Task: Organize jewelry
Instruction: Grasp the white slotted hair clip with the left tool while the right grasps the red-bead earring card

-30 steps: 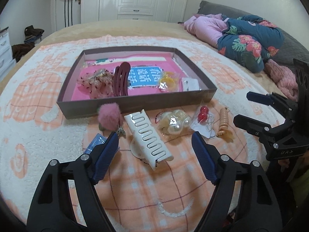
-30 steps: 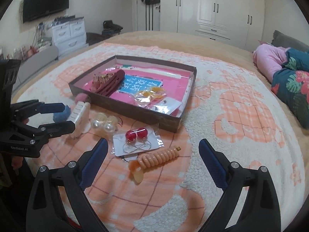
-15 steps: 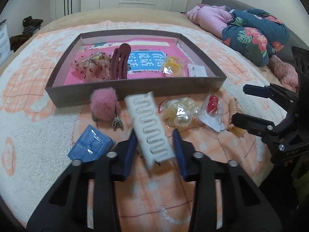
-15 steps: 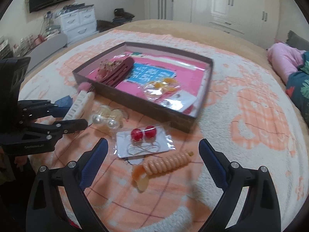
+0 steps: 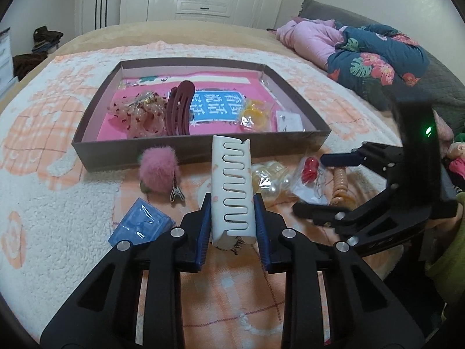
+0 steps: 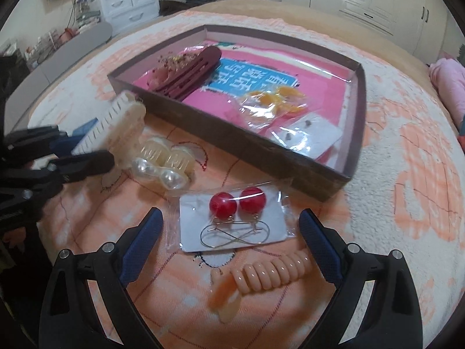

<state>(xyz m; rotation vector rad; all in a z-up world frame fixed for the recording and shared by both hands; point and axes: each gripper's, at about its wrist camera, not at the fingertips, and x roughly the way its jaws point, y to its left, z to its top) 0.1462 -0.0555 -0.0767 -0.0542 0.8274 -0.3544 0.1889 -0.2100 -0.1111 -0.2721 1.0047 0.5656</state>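
the left gripper (image 5: 232,218) has just been closing and now pinches the near end of the long white plastic claw hair clip with wavy teeth (image 5: 231,186), its blue pads pressed on the clip's two long sides; the clip's far end points toward the shallow brown cardboard box with the pink lining (image 5: 200,149), just short of its near wall. the right gripper (image 6: 229,244) is spread wide and holds nothing, hovering over the carded pair of red bead earrings in a clear sleeve (image 6: 232,221), which lies just in front of the box's near wall. to do this step well, i judge the clip should be lifted clear of that wall before it goes across, kept level so the smooth plastic does not slip, and set down on bare pink lining beside the dark red claw clip (image 5: 178,107) already in the box.
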